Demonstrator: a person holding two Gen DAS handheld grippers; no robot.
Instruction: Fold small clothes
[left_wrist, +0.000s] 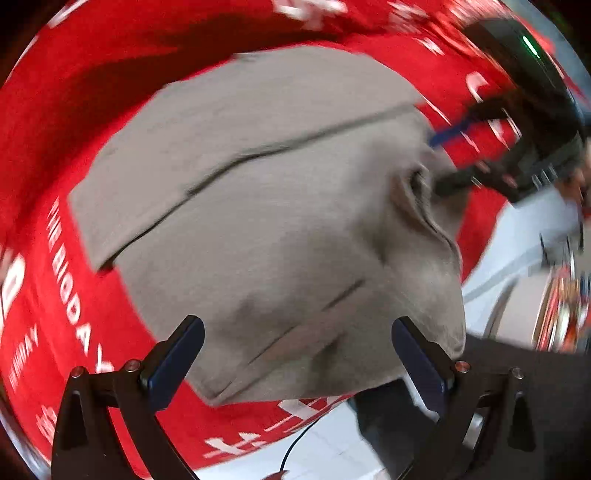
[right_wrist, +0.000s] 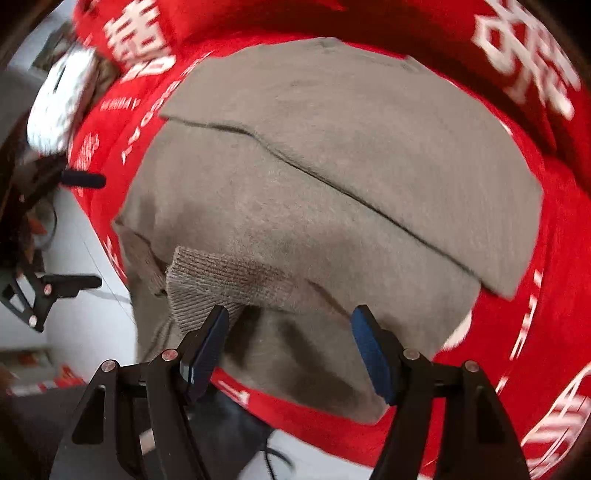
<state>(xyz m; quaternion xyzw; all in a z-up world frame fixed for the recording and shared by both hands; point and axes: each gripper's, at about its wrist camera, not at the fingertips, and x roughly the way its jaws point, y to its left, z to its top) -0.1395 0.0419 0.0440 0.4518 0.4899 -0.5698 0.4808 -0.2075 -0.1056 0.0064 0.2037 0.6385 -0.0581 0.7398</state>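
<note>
An indoor workspace, home or lab I cannot tell: a table draped in a red printed cloth, pale floor beside it

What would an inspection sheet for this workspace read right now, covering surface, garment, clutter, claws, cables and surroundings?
Surface: red printed cloth with white lettering covers the table.
Job's things: grey knit garment lies folded on it, ribbed cuff on top.
Clutter: nothing seen on the cloth.
Grippers: left claw open above the garment; right claw open, nothing held.
Cables: thin dark cable on the floor.
Surroundings: pale floor; the rest is blurred.
</note>
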